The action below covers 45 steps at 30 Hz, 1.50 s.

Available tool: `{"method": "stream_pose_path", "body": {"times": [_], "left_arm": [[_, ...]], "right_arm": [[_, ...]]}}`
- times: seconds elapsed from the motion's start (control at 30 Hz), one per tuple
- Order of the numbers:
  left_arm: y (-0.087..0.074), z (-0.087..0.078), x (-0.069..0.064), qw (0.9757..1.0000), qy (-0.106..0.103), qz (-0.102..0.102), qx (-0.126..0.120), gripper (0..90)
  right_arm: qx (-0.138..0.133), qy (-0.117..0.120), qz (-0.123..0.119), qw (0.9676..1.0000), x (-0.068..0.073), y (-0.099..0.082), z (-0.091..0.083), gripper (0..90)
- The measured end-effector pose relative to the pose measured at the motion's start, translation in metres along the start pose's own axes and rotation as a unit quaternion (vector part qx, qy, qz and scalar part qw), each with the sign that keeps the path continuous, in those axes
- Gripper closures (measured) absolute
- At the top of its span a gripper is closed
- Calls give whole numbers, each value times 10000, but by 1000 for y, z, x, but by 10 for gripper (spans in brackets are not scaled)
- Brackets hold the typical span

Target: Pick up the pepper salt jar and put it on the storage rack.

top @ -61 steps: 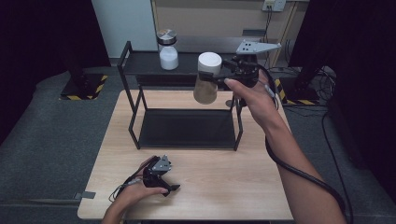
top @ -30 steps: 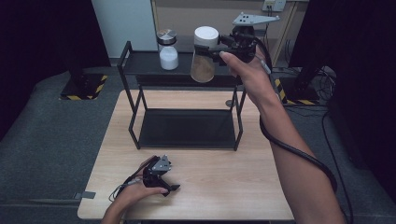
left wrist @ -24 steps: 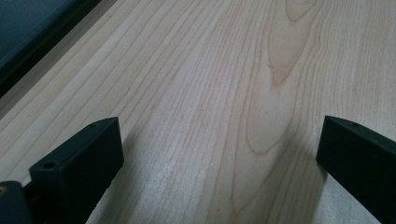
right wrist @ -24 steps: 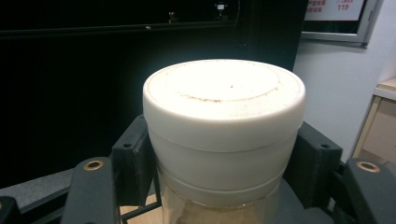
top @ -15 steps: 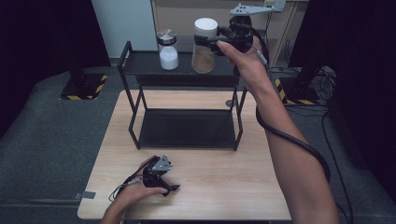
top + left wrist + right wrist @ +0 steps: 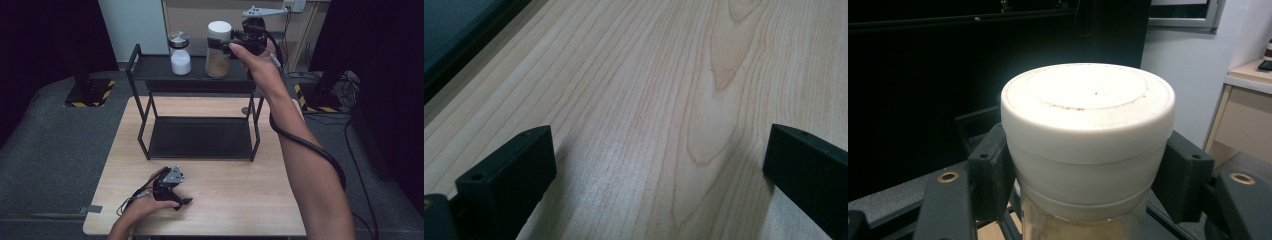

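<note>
A clear jar of brown powder with a white lid (image 6: 218,49) is held upright at the black rack's top shelf (image 6: 155,70), its base at shelf level; whether it touches the shelf I cannot tell. My right gripper (image 6: 231,39) is shut on the jar just under the lid; in the right gripper view the white lid (image 6: 1088,130) sits between the two black jaws. A smaller jar of white powder with a silver lid (image 6: 180,53) stands on the shelf to the left. My left gripper (image 6: 179,200) rests open near the table's front edge, bare wood (image 6: 659,125) between its jaws.
The black two-tier rack's lower tray (image 6: 200,137) lies on the wooden table (image 6: 240,200). A small round object (image 6: 245,110) sits on the table by the rack's right legs. Dark floor surrounds the table; a cabinet and wall stand behind.
The right hand has carried the brown-powder jar away from the person and leftward, from above the rack's right front to the top shelf. The left gripper has stayed put.
</note>
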<state>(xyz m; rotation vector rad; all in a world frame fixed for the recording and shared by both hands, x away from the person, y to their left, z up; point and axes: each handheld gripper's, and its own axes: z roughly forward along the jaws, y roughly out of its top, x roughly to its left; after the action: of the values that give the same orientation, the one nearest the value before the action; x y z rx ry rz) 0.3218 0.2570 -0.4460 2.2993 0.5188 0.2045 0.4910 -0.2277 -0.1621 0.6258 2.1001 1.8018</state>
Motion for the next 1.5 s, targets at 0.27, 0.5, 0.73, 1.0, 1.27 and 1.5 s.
{"method": "stream_pose_path", "body": {"times": [0.27, 0.5, 0.73, 1.0, 1.27, 1.5], "left_arm": [[0, 0, 0, 10000, -8, -6, 0, 0], [0, 0, 0, 10000, -11, -6, -2, 0], [0, 0, 0, 10000, -10, -4, -1, 0], [0, 0, 0, 10000, 0, 8, 1, 0], [0, 0, 0, 10000, -2, 6, 0, 0], [0, 0, 0, 10000, -1, 6, 0, 0]], "right_arm": [[84, -74, 31, 9999, -2, -1, 5, 352], [139, -102, 54, 9998, -3, -2, 8, 352], [113, -113, 22, 9999, -1, -4, 9, 351], [111, -160, -8, 9998, 2, -5, 9, 350], [81, -185, 3, 9998, 4, -6, 9, 347], [35, -165, 70, 9998, 3, -7, 9, 318]]}}
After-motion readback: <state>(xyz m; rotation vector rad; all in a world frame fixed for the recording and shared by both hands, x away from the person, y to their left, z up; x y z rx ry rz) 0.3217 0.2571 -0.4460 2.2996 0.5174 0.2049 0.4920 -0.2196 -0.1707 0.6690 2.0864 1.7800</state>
